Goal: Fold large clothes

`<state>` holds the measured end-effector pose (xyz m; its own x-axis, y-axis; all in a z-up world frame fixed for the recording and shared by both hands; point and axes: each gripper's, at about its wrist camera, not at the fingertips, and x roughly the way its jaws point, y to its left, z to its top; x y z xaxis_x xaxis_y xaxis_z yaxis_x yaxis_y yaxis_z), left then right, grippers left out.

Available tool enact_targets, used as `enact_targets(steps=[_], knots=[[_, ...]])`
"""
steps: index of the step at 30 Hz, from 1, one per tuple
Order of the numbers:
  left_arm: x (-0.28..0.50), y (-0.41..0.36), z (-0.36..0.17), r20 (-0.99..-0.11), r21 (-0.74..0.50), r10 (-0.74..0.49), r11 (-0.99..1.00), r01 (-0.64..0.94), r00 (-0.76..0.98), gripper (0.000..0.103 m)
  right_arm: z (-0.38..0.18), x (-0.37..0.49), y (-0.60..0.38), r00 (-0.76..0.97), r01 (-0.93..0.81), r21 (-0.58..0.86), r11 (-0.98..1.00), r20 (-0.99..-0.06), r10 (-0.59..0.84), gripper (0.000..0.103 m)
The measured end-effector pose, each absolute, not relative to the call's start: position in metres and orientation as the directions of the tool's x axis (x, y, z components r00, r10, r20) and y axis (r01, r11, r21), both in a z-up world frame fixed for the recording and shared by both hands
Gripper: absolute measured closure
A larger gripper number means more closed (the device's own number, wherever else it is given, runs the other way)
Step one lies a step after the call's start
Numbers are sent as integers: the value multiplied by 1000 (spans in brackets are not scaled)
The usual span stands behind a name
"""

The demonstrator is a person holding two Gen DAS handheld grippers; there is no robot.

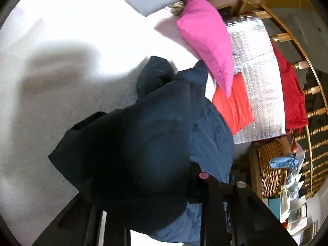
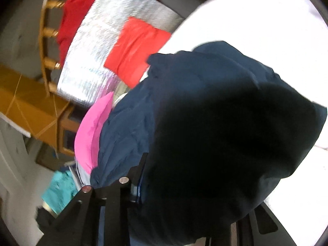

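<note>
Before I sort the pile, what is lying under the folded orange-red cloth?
The folded orange-red cloth lies on a crinkled silver foil mat, which shows on three sides. Its near corner is covered by the dark navy garment, so anything beneath that corner cannot be seen.

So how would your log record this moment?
step: lifting | item: navy garment | left gripper: holding | right gripper: holding | surface: white bed

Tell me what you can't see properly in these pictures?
- Left gripper: left wrist view, the navy garment drapes over its fingers, hiding the grip.
- Right gripper: right wrist view, same garment covers it.
- Wicker basket: contents blurred, near the edge.
- Teal cloth: blurred.
</note>
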<state>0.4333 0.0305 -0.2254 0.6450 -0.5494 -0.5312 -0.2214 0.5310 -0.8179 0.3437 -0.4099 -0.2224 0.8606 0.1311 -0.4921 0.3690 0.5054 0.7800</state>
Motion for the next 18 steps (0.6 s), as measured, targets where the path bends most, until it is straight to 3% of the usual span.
enact_targets(steps=[12, 14, 18], knots=[[407, 50, -218, -580, -773, -539, 601, -203, 611, 75, -220, 268, -384, 849, 325, 776, 540, -491, 194, 67], [413, 49, -223, -617, -747, -538, 631, -211, 575, 71, -226, 260, -381, 842, 331, 768, 548, -502, 195, 67], [420, 46, -231, -677, -702, -518, 669, -246, 523, 46, -239, 268, -385, 826, 354, 770, 531, -524, 209, 63]])
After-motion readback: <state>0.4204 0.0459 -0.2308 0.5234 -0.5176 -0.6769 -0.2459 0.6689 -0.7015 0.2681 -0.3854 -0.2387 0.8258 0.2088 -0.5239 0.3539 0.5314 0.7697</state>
